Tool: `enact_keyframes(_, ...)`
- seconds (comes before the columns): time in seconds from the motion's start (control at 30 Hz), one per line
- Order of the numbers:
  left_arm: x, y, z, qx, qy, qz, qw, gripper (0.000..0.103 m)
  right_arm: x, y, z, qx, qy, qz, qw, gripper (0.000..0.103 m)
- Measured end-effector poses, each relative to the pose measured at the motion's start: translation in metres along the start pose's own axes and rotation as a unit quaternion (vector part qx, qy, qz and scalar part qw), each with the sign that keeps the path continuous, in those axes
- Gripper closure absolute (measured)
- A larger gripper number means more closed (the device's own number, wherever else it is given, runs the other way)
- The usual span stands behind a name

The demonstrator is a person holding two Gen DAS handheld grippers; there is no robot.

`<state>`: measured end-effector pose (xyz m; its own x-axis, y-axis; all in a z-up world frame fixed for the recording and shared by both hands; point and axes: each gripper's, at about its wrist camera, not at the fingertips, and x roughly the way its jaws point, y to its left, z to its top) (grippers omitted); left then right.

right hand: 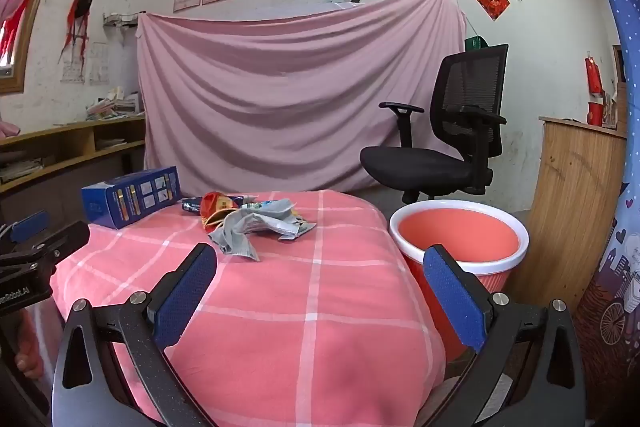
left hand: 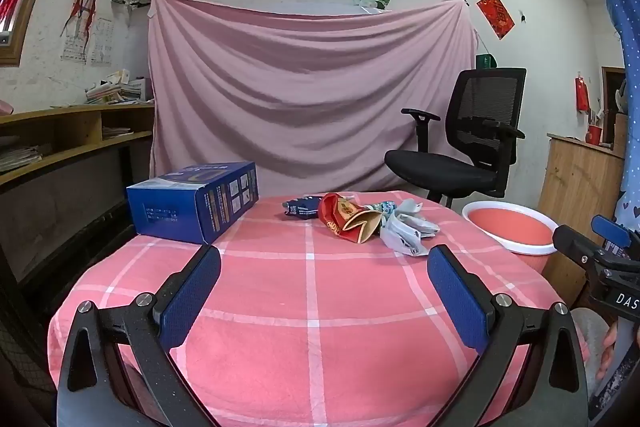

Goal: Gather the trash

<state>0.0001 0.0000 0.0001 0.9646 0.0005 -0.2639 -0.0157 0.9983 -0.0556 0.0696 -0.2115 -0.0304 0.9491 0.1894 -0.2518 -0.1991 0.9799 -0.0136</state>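
Note:
A small heap of trash lies at the far side of the pink checked table (left hand: 312,307) (right hand: 320,307): a red and gold paper wrapper (left hand: 348,217) (right hand: 214,205), crumpled grey-white wrappers (left hand: 404,227) (right hand: 256,225) and a dark blue packet (left hand: 300,207) (right hand: 192,206). A red bin with a white rim (left hand: 512,227) (right hand: 460,239) stands beside the table on the right. My left gripper (left hand: 324,259) hovers open over the near table, well short of the heap. Over the table's right edge my right gripper (right hand: 320,257) is open too, and nothing sits between either pair of fingers.
A blue cardboard box (left hand: 196,201) (right hand: 130,195) sits on the table's far left. A black office chair (left hand: 468,143) (right hand: 444,135) stands behind the bin, a wooden cabinet (right hand: 576,211) to its right. Shelves (left hand: 68,139) run along the left wall.

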Motion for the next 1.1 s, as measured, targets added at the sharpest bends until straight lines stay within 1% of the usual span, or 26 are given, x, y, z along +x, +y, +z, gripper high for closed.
enact_keyframes(0.5,-0.001,0.0052,-0.0001,0.0,0.0,0.001,1.0,0.002,0.0,0.0007,-0.0004,0.0,0.0,0.0,1.0,0.0)
enact_keyframes(1.1,-0.0004,-0.0002,0.0022,0.001,0.0,0.0,1.0,0.002,-0.0002,0.0008,-0.0007,0.001,0.0,0.0,1.0,0.0)
